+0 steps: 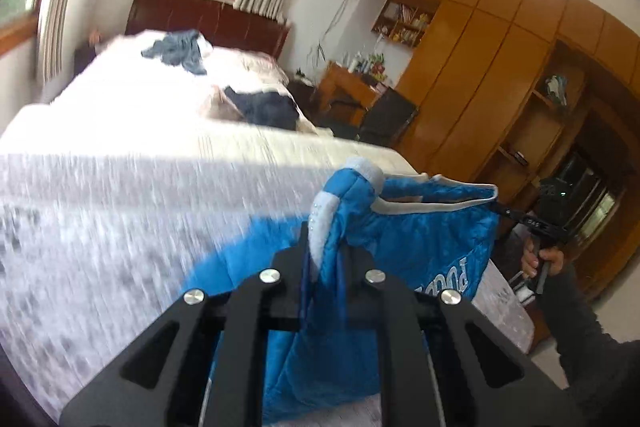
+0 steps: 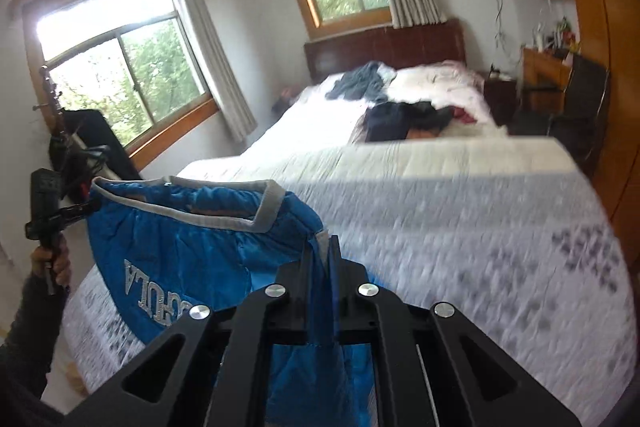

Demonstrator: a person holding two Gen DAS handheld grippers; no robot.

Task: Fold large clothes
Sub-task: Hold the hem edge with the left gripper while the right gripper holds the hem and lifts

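Note:
A blue padded jacket [image 1: 420, 239] with white trim and silver lettering hangs stretched between both grippers above the bed. My left gripper [image 1: 326, 251] is shut on one end of its upper edge, near a white fleecy cuff [image 1: 366, 171]. In the right wrist view my right gripper [image 2: 320, 259] is shut on the other end of the blue jacket [image 2: 192, 239], beside its grey collar band [image 2: 264, 211]. Each view shows the opposite gripper: the right gripper [image 1: 502, 211] at the far right, the left gripper [image 2: 90, 206] at the far left. The jacket's lower part drops out of sight below the jaws.
The white patterned bedspread [image 1: 140, 195] lies under the jacket. Farther up the bed sit a grey-blue heap of clothes [image 1: 180, 51] and a dark garment [image 1: 268, 109]. Wooden wardrobes [image 1: 500, 59], a desk [image 1: 348, 91] and a black chair [image 1: 388, 119] stand to the right.

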